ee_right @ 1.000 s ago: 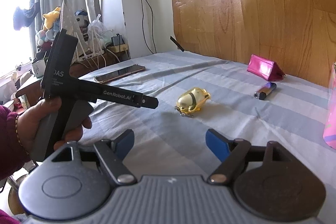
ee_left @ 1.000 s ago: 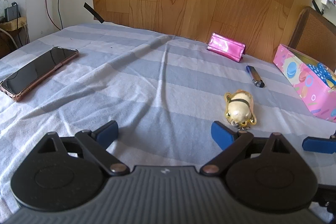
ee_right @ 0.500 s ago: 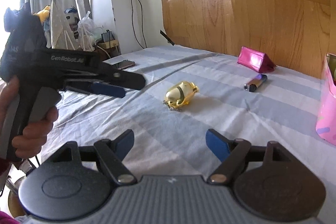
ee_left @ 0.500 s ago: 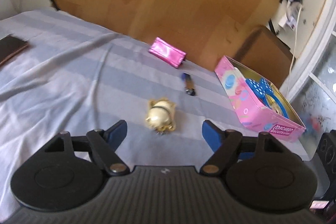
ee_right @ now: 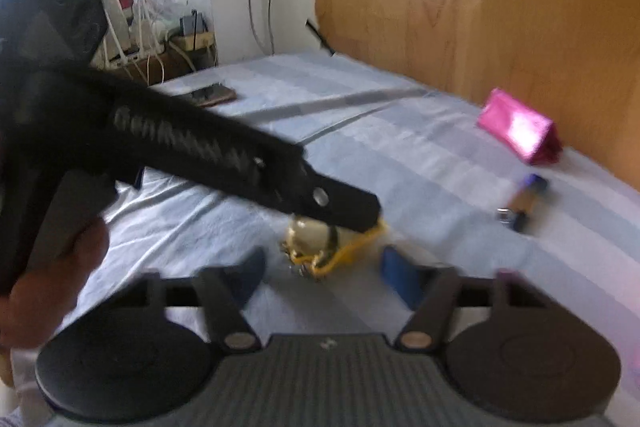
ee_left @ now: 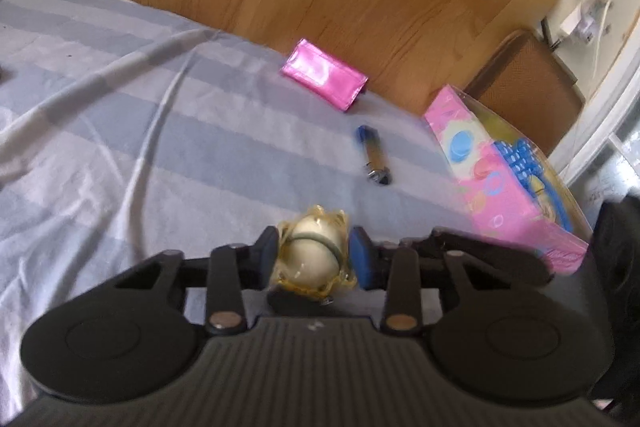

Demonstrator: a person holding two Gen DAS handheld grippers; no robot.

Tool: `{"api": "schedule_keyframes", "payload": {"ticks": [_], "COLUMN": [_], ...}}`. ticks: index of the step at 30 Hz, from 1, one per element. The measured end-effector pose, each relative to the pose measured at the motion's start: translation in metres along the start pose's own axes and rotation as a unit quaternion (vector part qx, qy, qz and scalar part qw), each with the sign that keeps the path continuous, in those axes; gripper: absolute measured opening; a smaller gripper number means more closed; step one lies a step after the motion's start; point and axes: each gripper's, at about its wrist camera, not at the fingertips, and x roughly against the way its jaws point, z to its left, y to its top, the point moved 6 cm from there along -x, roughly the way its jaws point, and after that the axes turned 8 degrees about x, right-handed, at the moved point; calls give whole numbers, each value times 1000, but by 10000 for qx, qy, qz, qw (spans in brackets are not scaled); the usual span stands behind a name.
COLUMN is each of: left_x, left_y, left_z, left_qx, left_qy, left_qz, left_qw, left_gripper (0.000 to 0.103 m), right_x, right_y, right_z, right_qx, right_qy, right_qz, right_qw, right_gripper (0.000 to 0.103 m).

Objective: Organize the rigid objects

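Tongs: my left tongs (ee_left: 313, 251) are gripping the gold egg-shaped keychain (ee_left: 314, 251); right tongs (ee_right: 322, 273) are gaping; the pink cardboard box (ee_left: 500, 179) is holding blue-and-yellow contents.

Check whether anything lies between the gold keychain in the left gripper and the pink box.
Nothing visible does. The left gripper is shut on the gold keychain; bare striped sheet leads to the pink box. The lighter lies farther back, off that line.

Left claw (ee_right: 340, 223) hides gold toy's (ee_right: 316, 239) top.
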Motion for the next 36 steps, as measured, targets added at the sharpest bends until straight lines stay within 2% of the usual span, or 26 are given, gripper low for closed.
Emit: {"api": "schedule_keyframes", "payload": {"ticks": [3, 5, 9, 13, 15, 16, 17, 18, 19, 20, 22, 26, 27, 30, 33, 34, 36], "left_x": [11, 16, 10, -22, -45, -56, -69, -82, -93, -102, -100, -62, -54, -27, 2, 12, 31], "left_y": [0, 5, 16, 20, 15, 12, 8, 5, 1, 0, 0, 9, 11, 18, 19, 18, 16], "left_z": [-7, -25, -91, -171, -212, -228, -243, -252, -256, -255, -243, -178, -154, -72, 2, 21, 53], "left_qx": [17, -91, -545, -1035, -1312, -1408, -1450, -1440, -1383, -1333, -1291, -1150, -1095, -815, -557, -424, -125], "left_qy": [-51, -194, -696, -1373, -1597, -1662, -1692, -1683, -1588, -1434, -1270, -1109, -886, 44, 965, 1148, 1380], "left_qz": [-102, -194, -310, -88, 24, 66, 133, 265, 376, 386, 238, -191, -295, -549, -900, -996, -1193], "left_qw": [9999, 9996, 9956, 9851, 9784, 9760, 9748, 9748, 9769, 9799, 9832, 9870, 9896, 9951, 9897, 9875, 9832], "left_gripper": [38, 39, 40, 40, 41, 41, 45, 55, 59, 59, 59, 62, 62, 62, 63, 63, 63], "right_x": [5, 18, 66, 122, 145, 153, 162, 167, 169, 168, 172, 192, 194, 190, 166, 150, 116], "right_y": [-2, -3, -2, -21, -37, -44, -53, -60, -67, -75, -93, -106, -102, -73, -37, -23, 0], "right_z": [0, -5, -30, -77, -106, -119, -136, -149, -161, -176, -196, -204, -200, -178, -154, -145, -136], "right_qx": [-177, -199, -137, -275, -570, -732, -950, -1122, -1234, -1328, -1631, -2188, -2156, -1796, -1519, -1558, -1790], "right_qy": [104, -20, -779, -1874, -2243, -2359, -2472, -2558, -2667, -2886, -3191, -2993, -2933, -2511, -1797, -1418, -915], "right_qz": [-189, -341, -879, -1210, -1253, -1259, -1250, -1235, -1203, -1104, -949, -1387, -1473, -1765, -1934, -1925, -1838], "right_qw": [9996, 9992, 9930, 9744, 9648, 9608, 9561, 9522, 9482, 9418, 9287, 9183, 9196, 9346, 9525, 9584, 9622], "right_gripper": [49, 49, 48, 48, 48, 49, 49, 49, 50, 56, 60, 55, 53, 51, 51, 51, 52]}}
